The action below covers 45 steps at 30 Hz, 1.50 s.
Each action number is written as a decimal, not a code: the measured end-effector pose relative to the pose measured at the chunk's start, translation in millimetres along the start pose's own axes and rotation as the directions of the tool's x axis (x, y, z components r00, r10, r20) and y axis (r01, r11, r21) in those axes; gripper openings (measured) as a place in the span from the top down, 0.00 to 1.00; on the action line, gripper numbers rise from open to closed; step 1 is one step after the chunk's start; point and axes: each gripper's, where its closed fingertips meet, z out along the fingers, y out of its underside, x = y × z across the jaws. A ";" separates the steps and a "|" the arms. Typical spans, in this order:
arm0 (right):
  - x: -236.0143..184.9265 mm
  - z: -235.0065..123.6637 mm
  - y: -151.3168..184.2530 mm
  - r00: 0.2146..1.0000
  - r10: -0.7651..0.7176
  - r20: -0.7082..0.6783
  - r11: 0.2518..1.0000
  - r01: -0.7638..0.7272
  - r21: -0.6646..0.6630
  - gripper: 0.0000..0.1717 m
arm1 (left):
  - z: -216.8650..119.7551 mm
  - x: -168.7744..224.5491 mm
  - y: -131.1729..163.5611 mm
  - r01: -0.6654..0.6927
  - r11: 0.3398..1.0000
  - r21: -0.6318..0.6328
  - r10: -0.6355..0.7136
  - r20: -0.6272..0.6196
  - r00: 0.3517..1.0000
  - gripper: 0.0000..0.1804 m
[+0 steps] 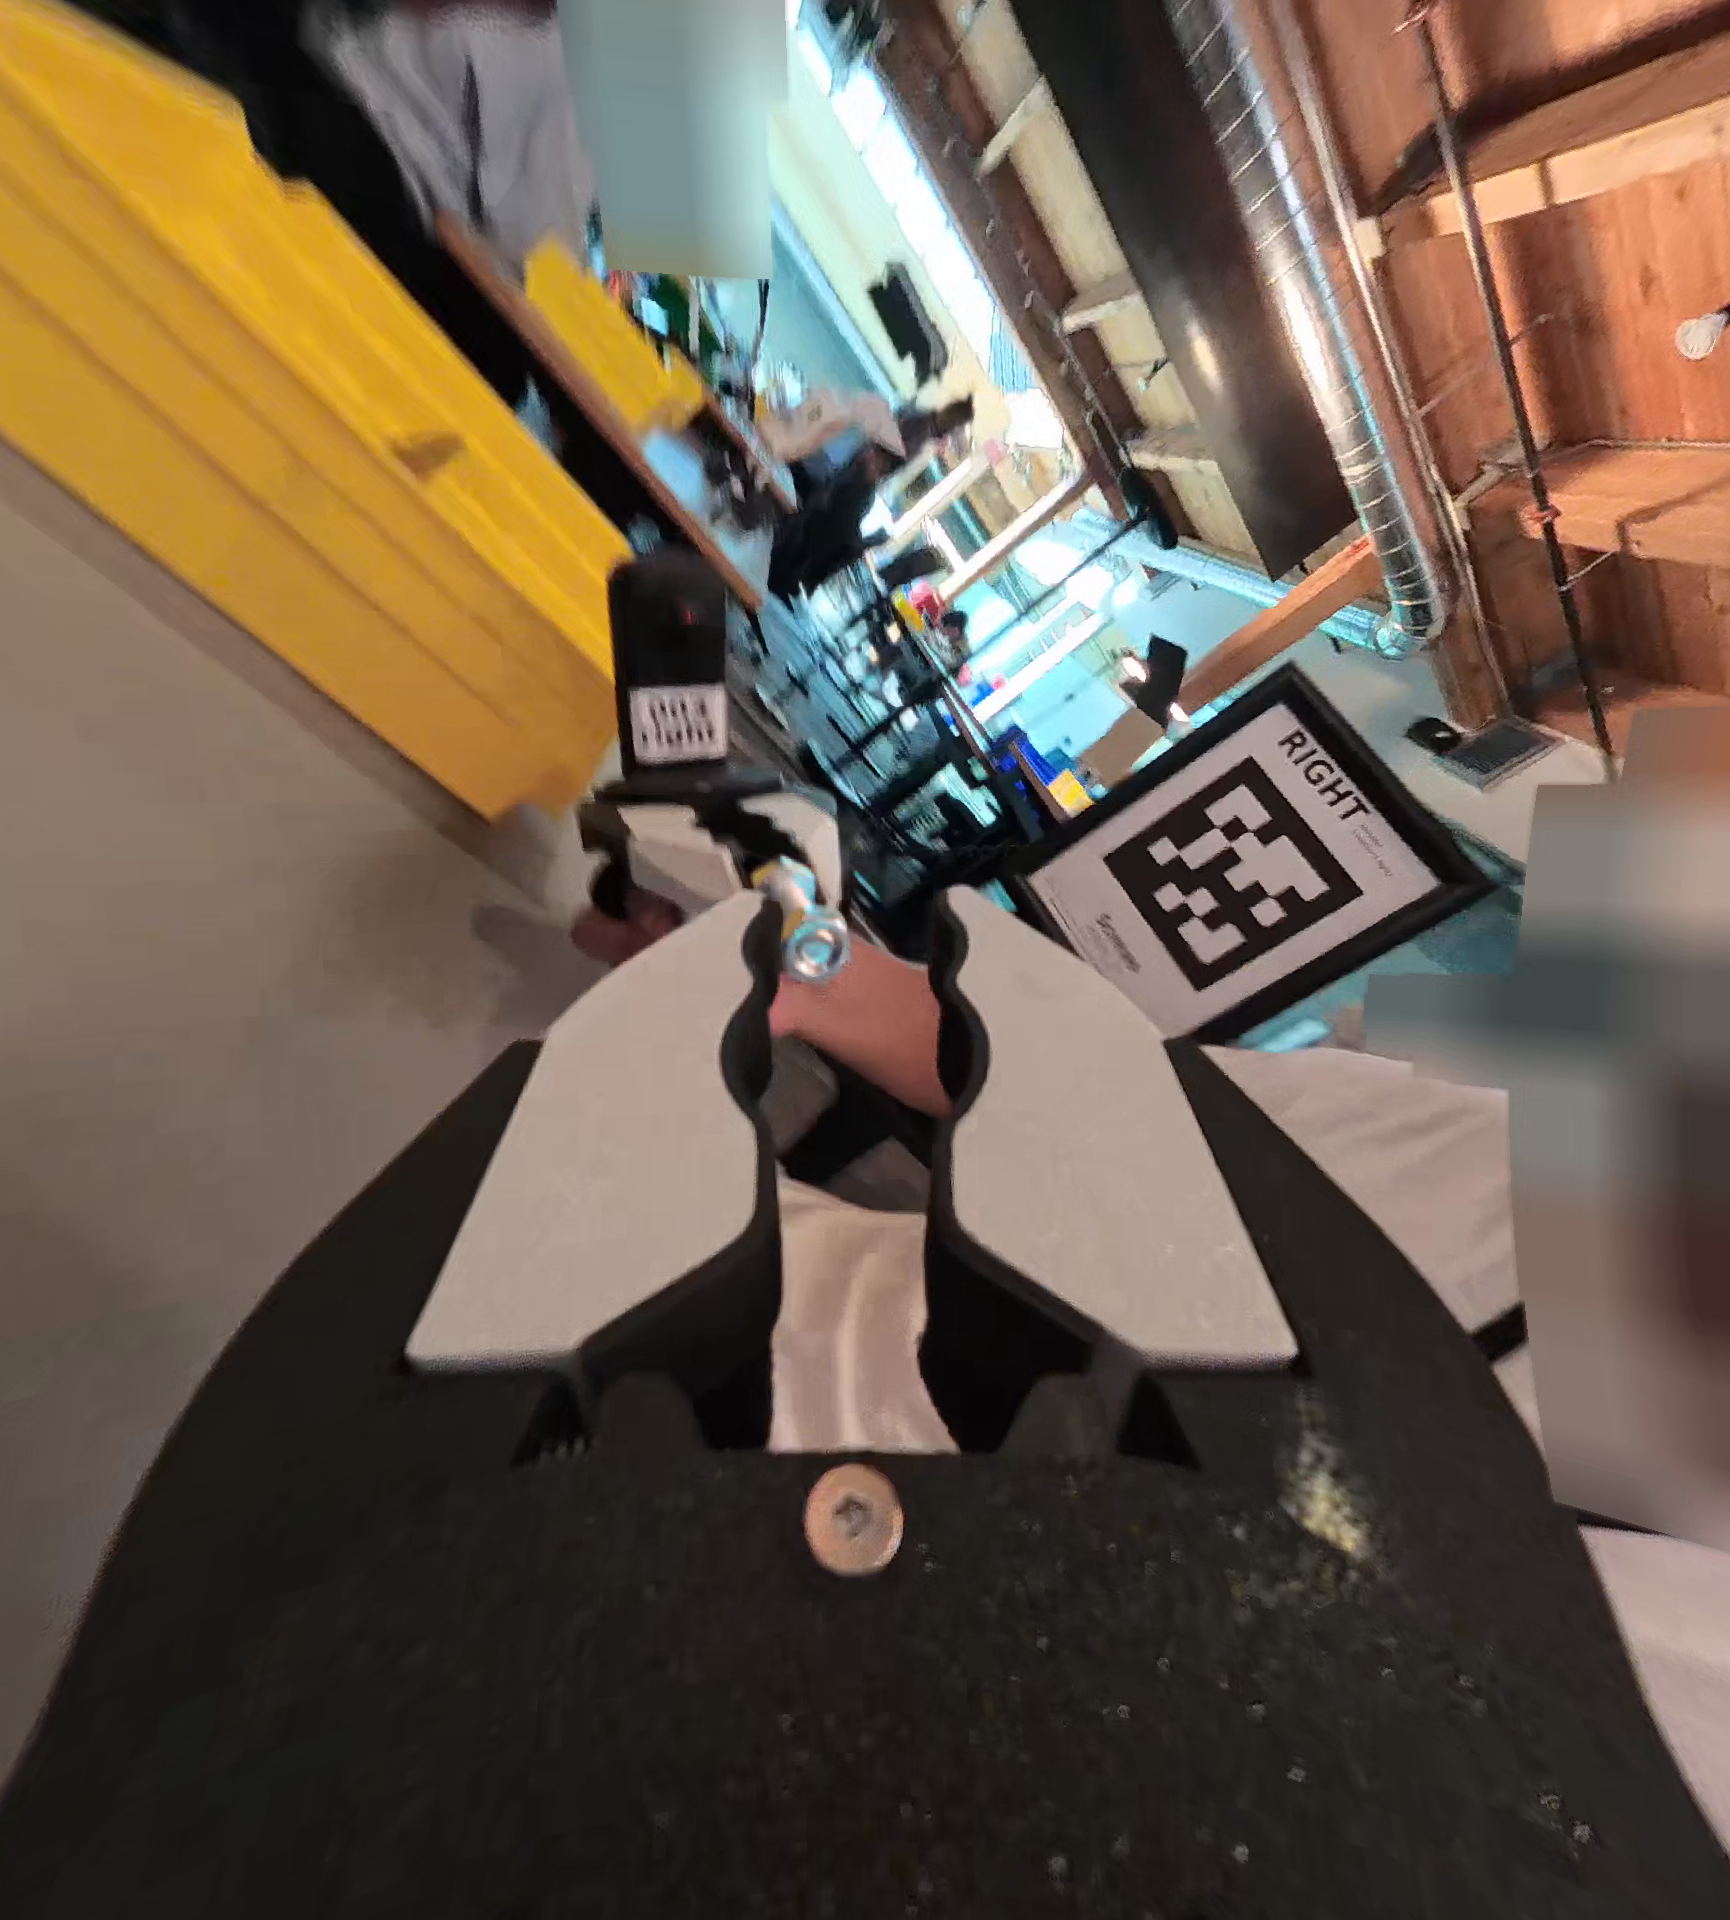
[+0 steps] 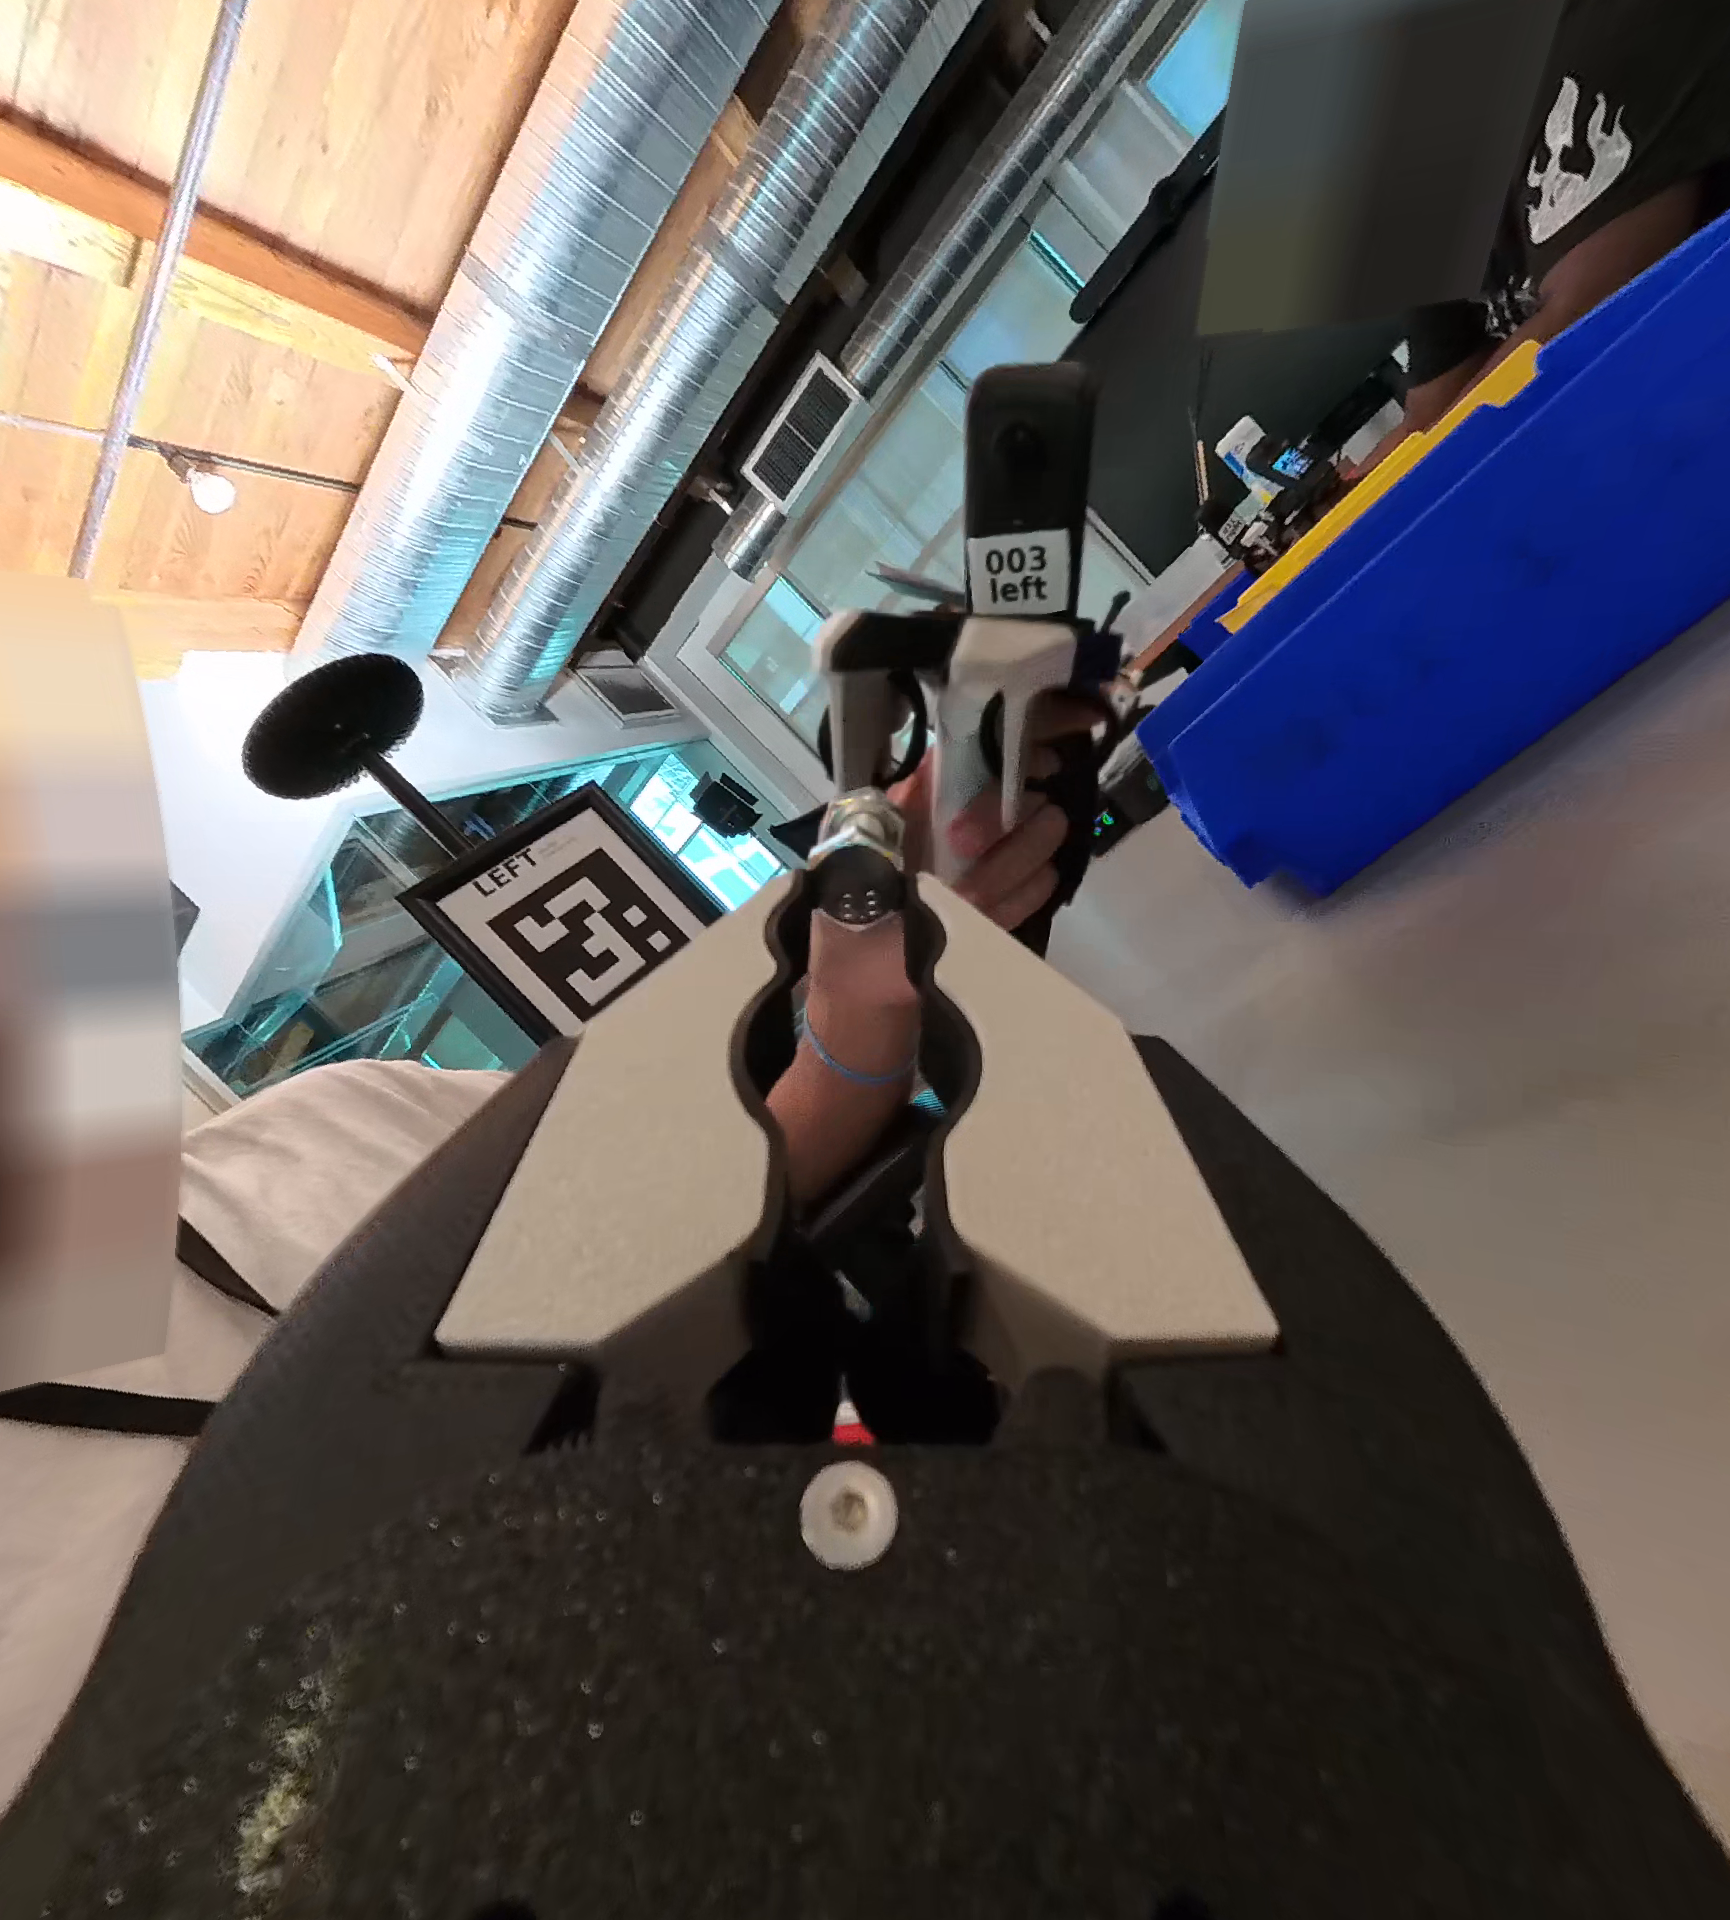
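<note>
Tilting steeply across both views: a pale grey table [image 2: 1463, 1039], with blue bins [image 2: 1463, 623] along one far edge and yellow bins [image 1: 217, 364] along another, under a wooden ceiling and silver ducts [image 2: 580, 364]. Hanging in the air well clear of that table, between two grippers pointing at each other: a short silver bolt [image 1: 788, 896] carrying a nut [image 2: 871, 826]. Being pinched by the right gripper [image 2: 853, 883], whose fingertips are closing narrowly on the bolt's dark round end, both pads pressing on it and the shank running straight out along the fingers. Standing open about the other end: the left gripper [image 1: 845, 902]. Lying against the tip of one finger [image 1: 726, 935] in its own view is the bolt's shiny round end, with a plain gap showing on the side of the other finger [image 1: 975, 935], so gripping nothing. Judging from this, resting the whole weight on the one narrow pinch, and so calling for a steady, unrelaxed squeeze on the right, for keeping both grippers on one line, and for centring the shiny end between the left fingers rather than leaving it off against one. Showing farther out: the hands [image 2: 1006, 862] working each gripper, and a black-framed marker card [image 1: 1256, 862] standing behind.
</note>
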 end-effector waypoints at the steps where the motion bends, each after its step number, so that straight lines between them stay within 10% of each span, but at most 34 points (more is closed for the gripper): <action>1: 0.8 -0.7 -0.7 1.000 0.006 -0.001 1.000 -0.006 0.005 0.90 | -6.0 -1.5 -7.4 -0.068 0.997 0.040 0.068 0.016 0.998 0.85; 7: -0.7 -0.5 -1.0 0.999 0.034 0.020 0.999 -0.034 0.010 0.90 | -17.8 -12.8 -18.1 -0.430 0.902 -0.037 0.423 0.280 0.862 0.85; 11: -1.4 0.3 -0.1 0.999 0.044 0.028 0.999 -0.044 0.009 0.90 | -11.3 -11.6 -27.3 -0.800 0.566 -0.198 0.776 0.454 0.437 0.71; 14: -1.9 0.4 -0.4 0.998 0.049 0.032 0.999 -0.050 0.012 0.90 | 0.7 7.4 -25.6 -0.930 0.345 -0.127 0.825 0.513 0.236 0.68; 16: -2.2 -0.2 -1.1 0.998 0.050 0.034 0.999 -0.050 0.014 0.90 | 16.5 9.3 -1.6 -0.930 0.310 -0.197 0.896 0.387 0.216 0.78; 19: -2.5 -1.0 -1.6 0.998 0.058 0.039 0.998 -0.058 0.013 0.90 | 27.6 12.1 10.2 -0.896 0.379 -0.232 0.898 0.327 0.295 0.56; 21: -1.9 -0.9 -0.7 0.997 0.065 0.040 0.998 -0.065 0.007 0.90 | 31.0 16.2 23.1 -0.892 0.373 -0.256 0.918 0.243 0.314 0.63; 27: -1.0 4.2 9.0 0.994 0.095 0.045 0.995 -0.093 -0.039 0.90 | 30.4 -13.1 46.6 -0.858 0.126 -0.498 0.989 0.134 0.068 0.74; 32: 0.8 5.6 12.9 0.995 0.089 0.032 0.994 -0.087 -0.059 0.90 | 33.1 -12.6 47.5 -0.860 0.082 -0.504 0.990 0.137 0.014 0.90; 37: 2.9 2.9 9.4 0.998 0.065 0.013 0.997 -0.065 -0.046 0.90 | 35.9 -15.0 42.1 -0.843 0.290 -0.453 0.951 0.236 0.200 0.90; 42: 0.6 4.6 9.7 0.999 -0.044 -0.007 0.998 0.044 -0.054 0.90 | 37.9 -11.7 33.6 -0.564 0.791 -0.236 0.611 0.330 0.719 0.91; 45: 2.5 8.3 14.7 0.993 -0.117 -0.032 0.990 0.114 -0.078 0.90 | 35.7 -12.3 29.6 -0.221 0.973 -0.071 0.232 0.267 0.935 0.92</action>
